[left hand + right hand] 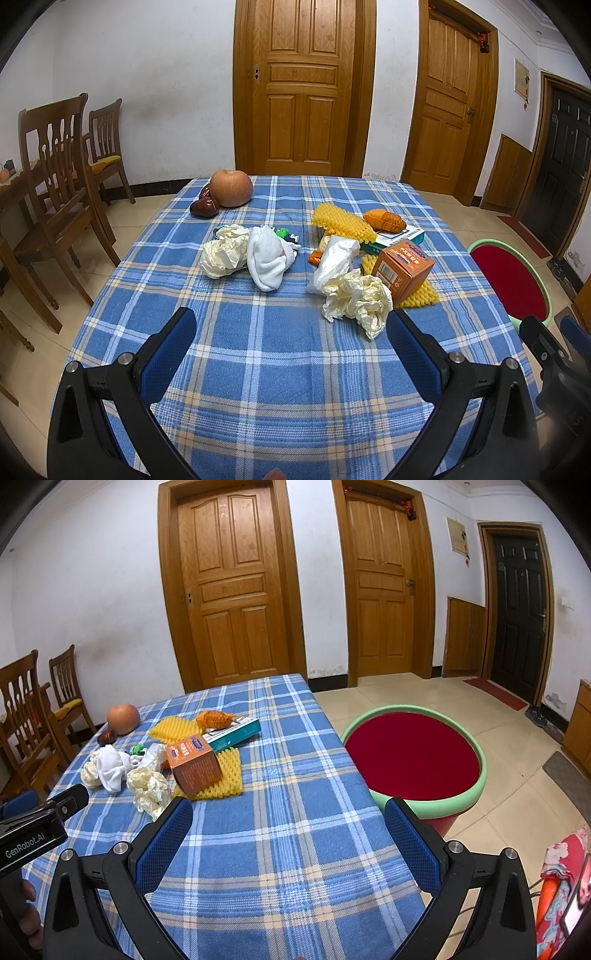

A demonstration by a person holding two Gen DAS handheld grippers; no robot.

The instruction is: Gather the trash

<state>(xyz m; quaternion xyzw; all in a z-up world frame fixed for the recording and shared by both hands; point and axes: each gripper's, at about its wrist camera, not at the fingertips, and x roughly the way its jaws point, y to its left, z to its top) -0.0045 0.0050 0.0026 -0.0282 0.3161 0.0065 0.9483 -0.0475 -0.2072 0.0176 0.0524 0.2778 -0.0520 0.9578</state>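
Trash lies in the middle of a blue plaid tablecloth [280,354]: a crumpled cream paper ball [360,301] nearest me, a second paper ball [223,251], a white cloth wad [267,256], an orange carton [402,269] on yellow foam netting [421,299], more yellow netting [341,219], a white wrapper [334,258], a teal box [400,236] and an orange packet [384,220]. My left gripper [291,328] hangs open above the near cloth, short of the paper ball. My right gripper [288,819] is open over the table's right side, holding nothing. A green-rimmed red bin [413,753] stands on the floor to the right.
An apple [232,187] and dark red dates [204,206] sit at the far left of the table. Wooden chairs [55,173] stand to the left. Wooden doors [301,85] line the back wall. Tiled floor surrounds the bin. A small green toy [282,232] lies behind the cloth wad.
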